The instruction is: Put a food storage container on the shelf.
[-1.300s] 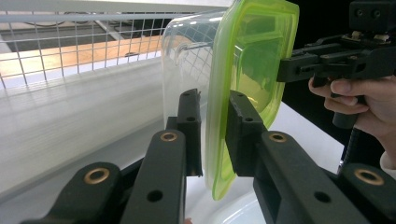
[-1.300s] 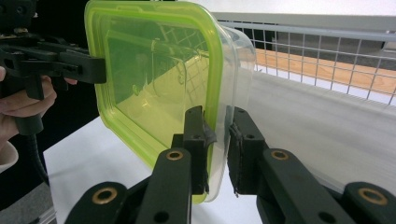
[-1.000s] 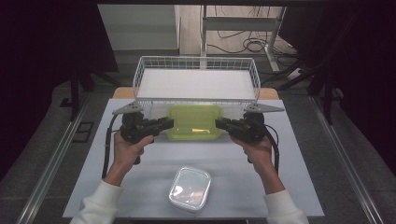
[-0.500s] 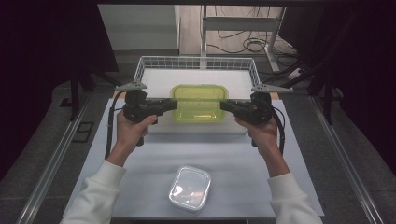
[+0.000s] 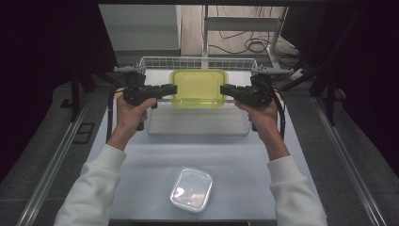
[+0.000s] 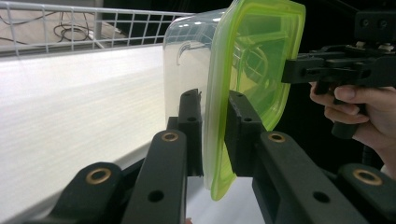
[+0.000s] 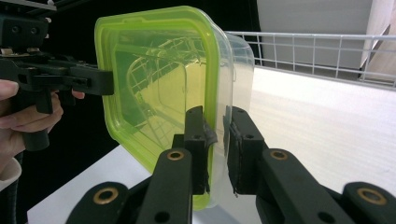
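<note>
**Lidded box held over basket**

Clear rectangular plastic container w/ translucent lime-green lid (image 5: 198,88) hangs above the white wire-mesh basket (image 5: 197,123), level, rounded corners. Left gripper (image 5: 170,89) and right gripper (image 5: 225,90) each clamp an opposite lid rim (pads pinch both sides). Vs 1 s ago: box was low, in front of basket; now raised over it. Smaller clear lidded tub (image 5: 190,189) sits nearer the person; contents unclear.

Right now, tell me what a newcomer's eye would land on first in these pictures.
First, the green-lidded container, held in the air over the white wire basket at the far end of the table. The left gripper and right gripper each pinch its rim from opposite ends. Nearer the person, a clear lidded container sits alone on the table.
</note>
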Motion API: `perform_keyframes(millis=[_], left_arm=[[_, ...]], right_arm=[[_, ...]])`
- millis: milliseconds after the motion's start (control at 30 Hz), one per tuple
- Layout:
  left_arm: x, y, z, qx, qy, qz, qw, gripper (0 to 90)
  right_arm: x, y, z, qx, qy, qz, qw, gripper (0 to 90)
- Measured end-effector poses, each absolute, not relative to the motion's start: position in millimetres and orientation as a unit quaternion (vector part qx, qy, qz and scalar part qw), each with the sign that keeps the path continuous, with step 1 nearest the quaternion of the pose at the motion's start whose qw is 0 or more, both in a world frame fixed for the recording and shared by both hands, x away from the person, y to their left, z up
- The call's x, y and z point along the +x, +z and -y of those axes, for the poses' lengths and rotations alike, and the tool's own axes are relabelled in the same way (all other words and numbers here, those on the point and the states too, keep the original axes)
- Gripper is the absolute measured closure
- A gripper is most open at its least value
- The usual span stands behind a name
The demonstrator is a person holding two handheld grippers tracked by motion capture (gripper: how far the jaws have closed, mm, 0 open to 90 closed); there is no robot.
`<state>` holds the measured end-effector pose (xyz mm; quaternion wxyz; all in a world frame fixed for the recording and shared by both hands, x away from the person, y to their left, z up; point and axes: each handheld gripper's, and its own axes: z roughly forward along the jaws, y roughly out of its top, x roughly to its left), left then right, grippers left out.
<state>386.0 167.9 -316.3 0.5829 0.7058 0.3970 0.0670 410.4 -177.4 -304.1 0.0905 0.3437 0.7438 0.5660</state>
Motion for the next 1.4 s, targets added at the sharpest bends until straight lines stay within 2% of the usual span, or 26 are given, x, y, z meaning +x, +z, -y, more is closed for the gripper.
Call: perform_keyframes(millis=[200, 367, 867, 1167, 1400], left_arm=[[403, -312, -169, 0.706, 0.062, -0.406, 0.578, 79.3], [427, -315, -169, 0.705, 0.035, -0.417, 0.573, 79.5], [463, -329, -166, 0.710, -0.011, -0.448, 0.543, 79.8], [480, -328, -166, 0.692, -0.037, -0.480, 0.537, 79.6], [494, -328, -166, 0.664, -0.072, -0.523, 0.530, 78.9]], right_arm=[[421, -297, 175, 0.352, 0.561, -0.744, 0.087, 78.7], [440, -294, 175, 0.374, 0.550, -0.743, 0.076, 78.6], [473, -310, 179, 0.429, 0.524, -0.736, 0.020, 78.3], [490, -313, 180, 0.455, 0.520, -0.723, -0.023, 77.4], [501, -314, 177, 0.487, 0.513, -0.706, -0.021, 76.5]])
